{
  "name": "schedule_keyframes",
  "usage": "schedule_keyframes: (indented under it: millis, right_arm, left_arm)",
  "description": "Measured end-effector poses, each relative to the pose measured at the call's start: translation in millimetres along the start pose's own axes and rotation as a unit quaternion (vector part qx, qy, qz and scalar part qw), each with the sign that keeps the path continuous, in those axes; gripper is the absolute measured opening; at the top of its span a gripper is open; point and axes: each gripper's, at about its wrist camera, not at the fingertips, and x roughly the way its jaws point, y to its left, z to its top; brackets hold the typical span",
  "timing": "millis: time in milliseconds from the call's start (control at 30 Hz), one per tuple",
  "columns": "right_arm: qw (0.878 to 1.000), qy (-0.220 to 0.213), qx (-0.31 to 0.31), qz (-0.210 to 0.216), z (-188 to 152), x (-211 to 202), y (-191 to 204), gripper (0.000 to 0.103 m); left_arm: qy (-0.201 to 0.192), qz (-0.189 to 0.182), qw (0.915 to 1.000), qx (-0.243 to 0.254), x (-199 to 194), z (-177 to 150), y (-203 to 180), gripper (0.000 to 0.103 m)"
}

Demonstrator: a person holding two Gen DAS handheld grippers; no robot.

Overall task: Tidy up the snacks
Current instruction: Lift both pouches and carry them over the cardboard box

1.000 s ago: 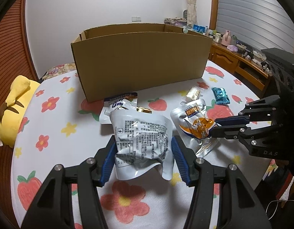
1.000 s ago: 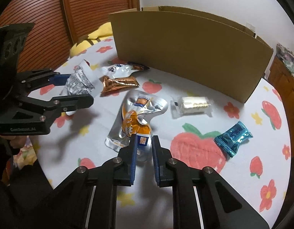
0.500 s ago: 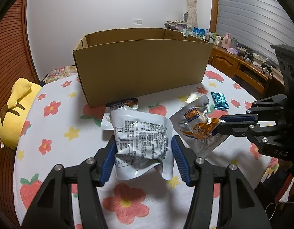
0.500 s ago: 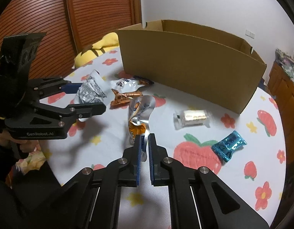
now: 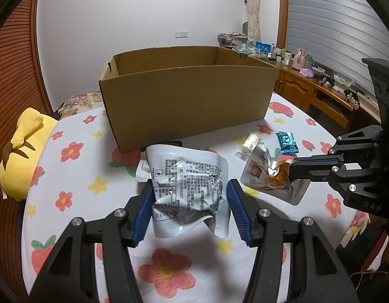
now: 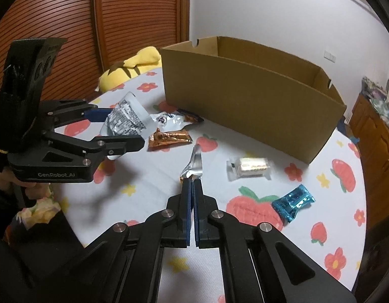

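Observation:
My left gripper (image 5: 190,194) is shut on a crumpled silver pouch with black print (image 5: 189,184) and holds it above the flowered cloth. My right gripper (image 6: 193,184) is shut on the corner of a silver and orange pouch (image 6: 195,161), which hangs clear of the cloth; in the left wrist view that pouch (image 5: 262,174) shows at the right. An open cardboard box (image 5: 187,101) stands behind. On the cloth lie a blue wrapped sweet (image 6: 293,202), a clear-wrapped biscuit (image 6: 250,168), a copper sachet (image 6: 169,139) and a white pouch (image 6: 169,121).
A yellow plush toy (image 5: 20,151) lies at the table's left edge. A wooden cabinet (image 5: 320,93) with small items on top runs along the right wall. Slatted wooden doors (image 6: 68,25) stand behind the left gripper. A person's hand (image 6: 30,189) grips the left tool.
My right gripper shut on the orange pouch's corner and lifted it off the cloth, so it now stands edge-on. The left gripper kept its silver pouch and barely moved.

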Motion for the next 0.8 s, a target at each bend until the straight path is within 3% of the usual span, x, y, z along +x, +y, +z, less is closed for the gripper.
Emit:
schedule_keyframes:
  millis: [400, 800]
  right_arm:
    - [0.998, -0.054, -0.024, -0.023, 42, -42, -12, 0.000]
    - [0.993, -0.102, -0.033, -0.048, 104, -58, -54, 0.000]
  left_arm:
    - [-0.049, -0.007, 0.9987, 0.011, -21, 50, -1, 0.056]
    - [-0.067, 0.001, 0.9977, 0.016, -3, 111, 15, 0.056]
